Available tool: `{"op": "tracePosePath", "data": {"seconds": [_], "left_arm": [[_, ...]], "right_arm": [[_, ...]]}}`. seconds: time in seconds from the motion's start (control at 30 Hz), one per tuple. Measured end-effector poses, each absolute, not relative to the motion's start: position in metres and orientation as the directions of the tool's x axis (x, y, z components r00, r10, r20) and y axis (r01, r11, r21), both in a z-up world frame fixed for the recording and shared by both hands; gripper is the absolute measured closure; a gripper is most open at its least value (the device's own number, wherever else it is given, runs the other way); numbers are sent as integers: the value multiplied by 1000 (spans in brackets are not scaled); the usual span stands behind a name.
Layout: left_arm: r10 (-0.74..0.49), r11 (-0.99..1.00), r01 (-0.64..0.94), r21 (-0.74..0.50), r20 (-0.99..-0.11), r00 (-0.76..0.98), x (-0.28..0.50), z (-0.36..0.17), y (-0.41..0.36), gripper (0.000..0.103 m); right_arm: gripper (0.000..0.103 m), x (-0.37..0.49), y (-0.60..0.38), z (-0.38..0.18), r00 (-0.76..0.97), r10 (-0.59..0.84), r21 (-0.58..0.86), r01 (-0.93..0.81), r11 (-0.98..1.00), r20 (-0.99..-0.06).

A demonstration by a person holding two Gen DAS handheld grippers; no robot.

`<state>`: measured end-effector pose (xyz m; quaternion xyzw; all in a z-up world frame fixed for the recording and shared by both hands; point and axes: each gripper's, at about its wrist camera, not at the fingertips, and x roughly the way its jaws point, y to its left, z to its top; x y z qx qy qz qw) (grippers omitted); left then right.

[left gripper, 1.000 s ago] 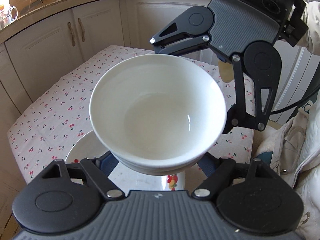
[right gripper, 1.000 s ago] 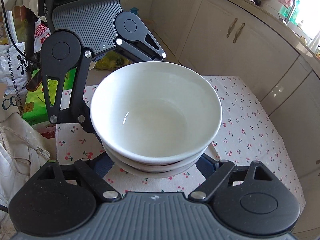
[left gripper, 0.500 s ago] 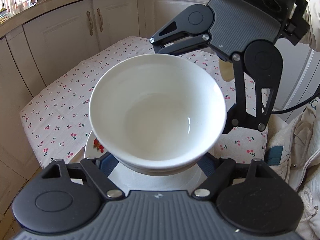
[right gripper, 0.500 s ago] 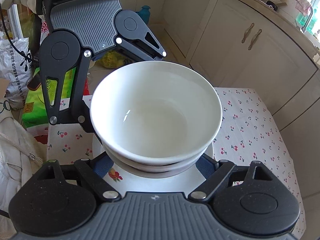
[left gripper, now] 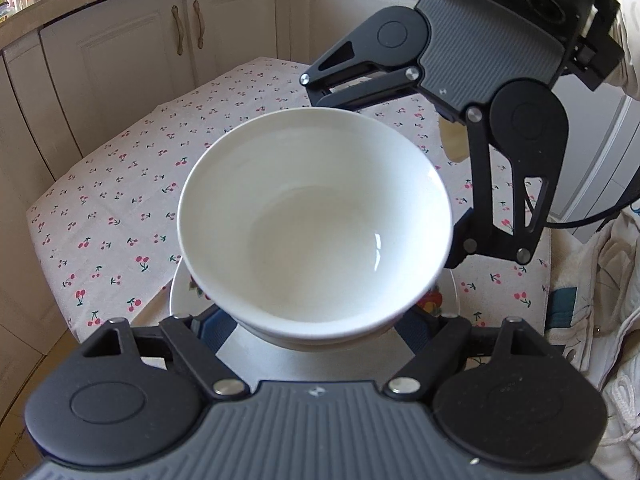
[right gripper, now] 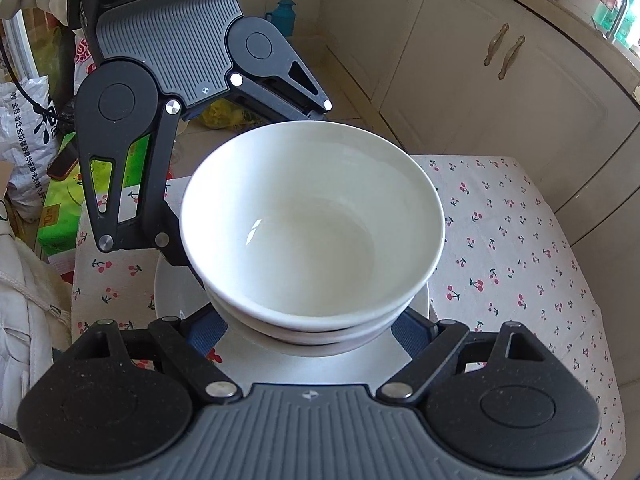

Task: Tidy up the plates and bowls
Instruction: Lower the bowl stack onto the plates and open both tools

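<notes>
1. Cream cabinets [left gripper: 132, 60] stand behind your cherry-print surface [left gripper: 120, 208].
2. Your plate [right gripper: 176, 304] lies on it, directly beneath the bowls.
3. Your stacked white bowls [left gripper: 316, 220] hang above the plate.
4. Your left gripper [left gripper: 316, 320] and right gripper [right gripper: 316, 324] each have their fingers clamped on the stack from opposite sides.

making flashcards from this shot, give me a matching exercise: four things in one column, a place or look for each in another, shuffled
Things
1. bowls
2. plate
3. tablecloth
4. cabinets

Places or looks
A. cream doors with paired handles
B. white, nested, held from two sides by the grippers
C. cherry print, covers the table
D. flat on the cloth, under the bowls

Pairs: 1-B, 2-D, 3-C, 4-A
</notes>
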<state>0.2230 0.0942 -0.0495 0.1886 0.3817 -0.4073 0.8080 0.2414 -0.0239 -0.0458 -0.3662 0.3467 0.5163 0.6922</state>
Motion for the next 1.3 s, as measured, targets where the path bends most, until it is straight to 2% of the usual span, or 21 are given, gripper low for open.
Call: {"op": "tracePosePath", "data": {"seconds": [0.9, 1.17, 1.3], "left_arm": [[-503, 600, 800, 2, -777, 379, 224, -52, 94, 19], [-488, 610, 792, 42, -767, 416, 217, -52, 92, 18], [-505, 626, 779, 31, -745, 435, 212, -51, 94, 7]], "right_arm": [[12, 253, -30, -57, 216, 481, -108, -964, 242, -850], [12, 252, -31, -58, 224, 488, -105, -960, 259, -844], [9, 250, -29, -58, 242, 482, -115, -953, 280, -842]]}}
